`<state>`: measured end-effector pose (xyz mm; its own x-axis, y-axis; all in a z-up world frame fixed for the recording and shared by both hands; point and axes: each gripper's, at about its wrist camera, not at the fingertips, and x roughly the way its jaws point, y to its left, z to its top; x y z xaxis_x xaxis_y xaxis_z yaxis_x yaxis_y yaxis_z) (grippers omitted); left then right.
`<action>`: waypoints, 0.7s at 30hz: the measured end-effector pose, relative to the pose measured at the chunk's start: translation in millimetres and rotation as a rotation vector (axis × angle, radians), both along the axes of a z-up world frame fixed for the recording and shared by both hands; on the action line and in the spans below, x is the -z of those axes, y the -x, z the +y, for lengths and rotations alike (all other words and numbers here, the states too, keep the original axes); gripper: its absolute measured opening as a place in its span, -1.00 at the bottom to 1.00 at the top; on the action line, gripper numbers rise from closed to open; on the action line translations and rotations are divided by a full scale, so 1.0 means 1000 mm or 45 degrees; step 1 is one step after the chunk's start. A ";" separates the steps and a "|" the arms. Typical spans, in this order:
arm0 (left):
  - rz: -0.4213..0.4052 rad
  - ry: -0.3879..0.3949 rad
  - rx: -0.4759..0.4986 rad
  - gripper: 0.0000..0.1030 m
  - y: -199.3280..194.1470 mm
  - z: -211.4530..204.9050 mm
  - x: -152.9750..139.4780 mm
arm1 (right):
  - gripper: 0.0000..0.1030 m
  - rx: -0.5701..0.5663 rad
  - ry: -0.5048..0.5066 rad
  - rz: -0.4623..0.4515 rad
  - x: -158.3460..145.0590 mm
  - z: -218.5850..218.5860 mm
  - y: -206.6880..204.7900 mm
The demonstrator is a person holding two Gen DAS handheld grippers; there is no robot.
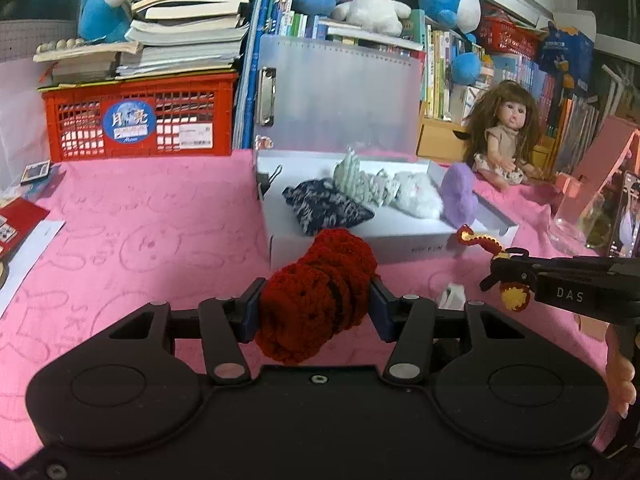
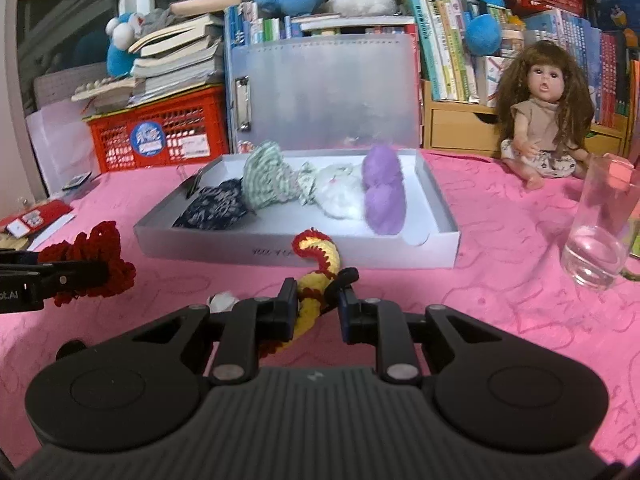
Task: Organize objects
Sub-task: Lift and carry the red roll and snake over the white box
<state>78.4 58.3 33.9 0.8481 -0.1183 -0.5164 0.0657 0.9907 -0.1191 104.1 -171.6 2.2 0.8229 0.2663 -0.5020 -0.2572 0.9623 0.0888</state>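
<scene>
Fingers of the left gripper [image 1: 316, 304] clamp a red crochet piece [image 1: 320, 292], the right gripper [image 2: 316, 306] pinches a yellow-and-red crochet piece [image 2: 316, 264], both short of the white box [image 2: 436, 248] already holding four soft items.

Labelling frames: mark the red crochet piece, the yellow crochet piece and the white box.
red crochet piece [image 1: 316, 300], left wrist view, middle of bundle.
yellow crochet piece [image 2: 326, 256], right wrist view, upper curl.
white box [image 2: 296, 254], right wrist view, front wall.

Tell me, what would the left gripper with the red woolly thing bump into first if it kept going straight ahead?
Probably the front wall of the white box. The left gripper, shut on the red crochet piece, points right at it. Depth is hard to judge.
</scene>
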 end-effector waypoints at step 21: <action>0.041 0.083 -0.041 -0.02 -0.110 -0.014 -0.010 | -0.55 0.059 -0.126 0.143 -0.019 -0.023 -0.084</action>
